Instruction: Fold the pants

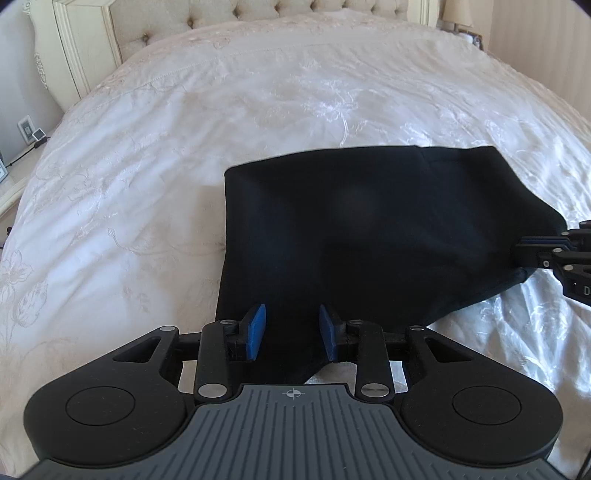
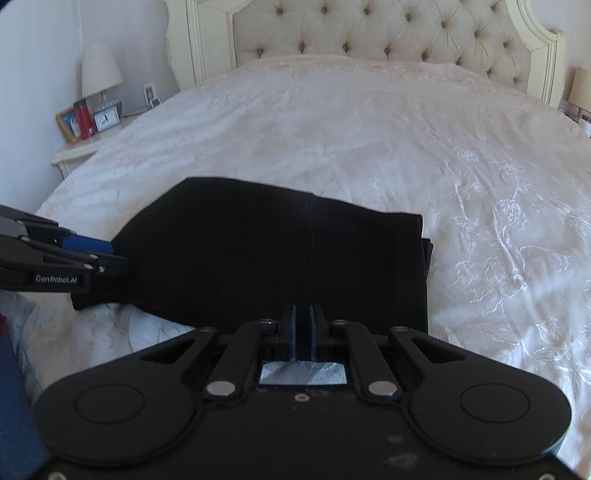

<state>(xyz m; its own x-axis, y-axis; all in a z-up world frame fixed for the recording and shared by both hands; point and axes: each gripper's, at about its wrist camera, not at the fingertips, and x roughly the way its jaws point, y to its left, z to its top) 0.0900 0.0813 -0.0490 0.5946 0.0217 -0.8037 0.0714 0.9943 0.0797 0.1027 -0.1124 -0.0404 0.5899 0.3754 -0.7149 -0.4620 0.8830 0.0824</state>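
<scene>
Black pants (image 1: 369,229) lie folded into a broad dark slab on the white embroidered bedspread (image 1: 258,103). My left gripper (image 1: 291,330) straddles their near-left edge. Its blue pads (image 1: 255,332) stand apart with bare inner faces, and black cloth runs between and under them. In the right wrist view the same gripper (image 2: 118,258) comes in from the left at the edge of the pants (image 2: 277,251). My right gripper (image 2: 303,328) has its pads almost together on the near edge of the cloth. In the left wrist view the right gripper (image 1: 517,251) pinches the right edge.
The bedspread (image 2: 388,129) stretches back to a tufted headboard (image 2: 369,33). A nightstand (image 2: 77,151) at the far left carries a lamp (image 2: 99,70), a clock (image 2: 106,120) and a red can (image 2: 84,120). Dark blue floor (image 2: 14,387) shows beside the bed.
</scene>
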